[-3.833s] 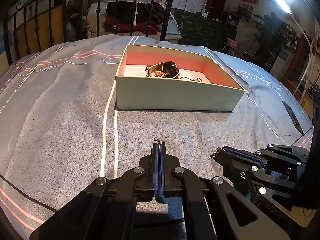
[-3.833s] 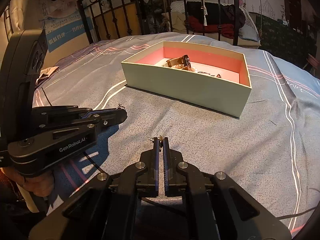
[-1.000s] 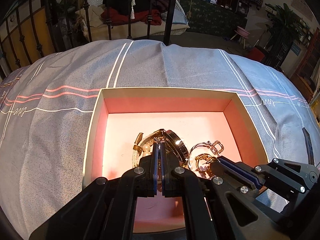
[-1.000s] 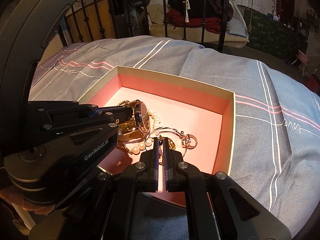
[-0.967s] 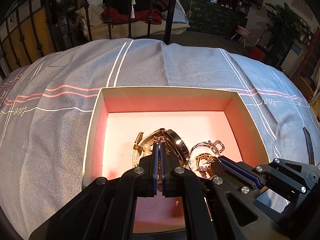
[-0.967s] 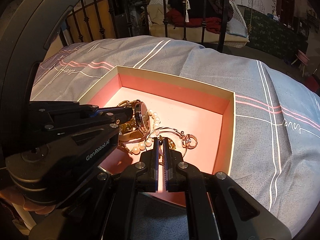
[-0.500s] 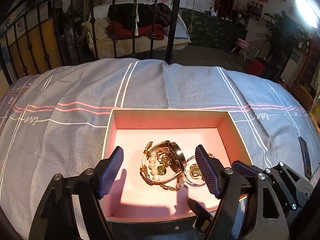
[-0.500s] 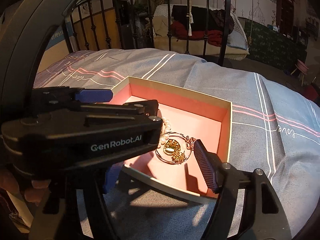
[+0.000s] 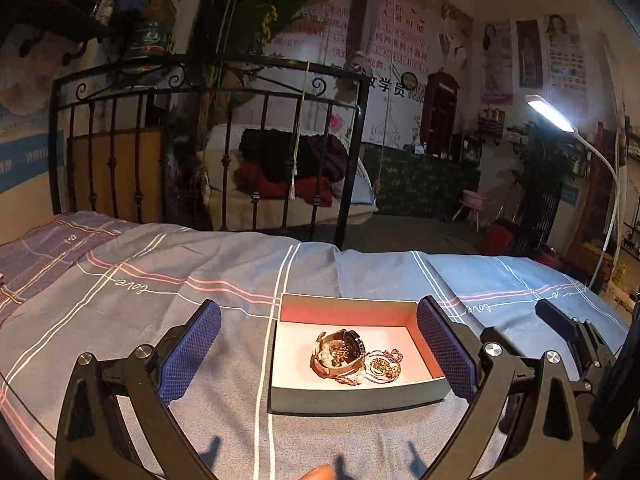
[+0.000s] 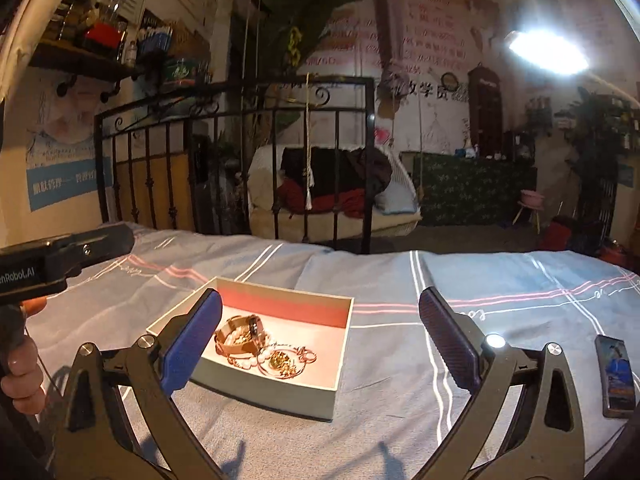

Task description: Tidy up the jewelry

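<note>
Box (image 9: 352, 402) – pale grey-green outside, pink-red inner walls, light pink floor. In it: watch (image 9: 340, 350) gold-toned with dark face, white pearl strand (image 9: 326, 358), gold chain and pendant pieces (image 9: 382, 367).

Bedsheet (image 9: 160, 320) – grey-blue, thin white and pink stripes crossing in a grid, white cursive "love" at left centre of the left view.

Gripper pads (image 9: 188, 354) – dark blue, fine dotted texture; gripper frames black.

Bed rail (image 9: 208, 80) across the upper half – black iron with scrolls.

Phone (image 10: 616, 376), lower right of the right view – blue-toned picture on screen.
</note>
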The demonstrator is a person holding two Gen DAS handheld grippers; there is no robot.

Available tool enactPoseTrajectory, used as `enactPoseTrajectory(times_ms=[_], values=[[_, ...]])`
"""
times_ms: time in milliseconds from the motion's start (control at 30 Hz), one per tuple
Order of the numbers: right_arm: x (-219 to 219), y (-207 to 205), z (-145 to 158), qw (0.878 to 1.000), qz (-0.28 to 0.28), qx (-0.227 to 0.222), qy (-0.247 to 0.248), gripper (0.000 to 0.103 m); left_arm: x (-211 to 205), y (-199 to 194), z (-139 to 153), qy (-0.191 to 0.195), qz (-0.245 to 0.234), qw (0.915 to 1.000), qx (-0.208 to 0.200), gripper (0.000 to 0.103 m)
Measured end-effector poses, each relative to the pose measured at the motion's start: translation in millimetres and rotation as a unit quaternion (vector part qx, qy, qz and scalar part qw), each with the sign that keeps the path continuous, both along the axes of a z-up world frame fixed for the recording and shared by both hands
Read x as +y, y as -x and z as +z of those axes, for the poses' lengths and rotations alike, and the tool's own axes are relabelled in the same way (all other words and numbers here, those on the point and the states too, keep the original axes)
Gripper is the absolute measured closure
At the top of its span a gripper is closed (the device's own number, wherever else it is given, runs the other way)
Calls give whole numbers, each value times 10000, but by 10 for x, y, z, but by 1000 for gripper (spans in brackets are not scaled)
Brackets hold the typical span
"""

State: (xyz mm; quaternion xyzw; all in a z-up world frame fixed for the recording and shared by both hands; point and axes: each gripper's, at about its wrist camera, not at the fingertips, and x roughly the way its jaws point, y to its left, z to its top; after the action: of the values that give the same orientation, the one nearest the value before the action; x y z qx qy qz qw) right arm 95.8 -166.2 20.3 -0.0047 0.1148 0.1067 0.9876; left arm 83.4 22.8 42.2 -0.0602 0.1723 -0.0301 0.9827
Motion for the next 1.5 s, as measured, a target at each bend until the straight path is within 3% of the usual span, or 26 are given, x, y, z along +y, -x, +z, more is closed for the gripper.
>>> enactPoseTrajectory(times_ms=[167, 367, 1500], values=[[-127, 371, 172, 9984, -146, -497, -221, 6, 43, 301, 36, -230, 247, 9990, -302, 7], [-156, 566, 310, 9966, -131, -759, -281, 6, -12, 429, 15, -450, 253, 9982, -302, 7], [-159, 488, 246, 9988, -72, -423, -218, 6, -47, 465, -67, -388, 300, 9984, -268, 7]])
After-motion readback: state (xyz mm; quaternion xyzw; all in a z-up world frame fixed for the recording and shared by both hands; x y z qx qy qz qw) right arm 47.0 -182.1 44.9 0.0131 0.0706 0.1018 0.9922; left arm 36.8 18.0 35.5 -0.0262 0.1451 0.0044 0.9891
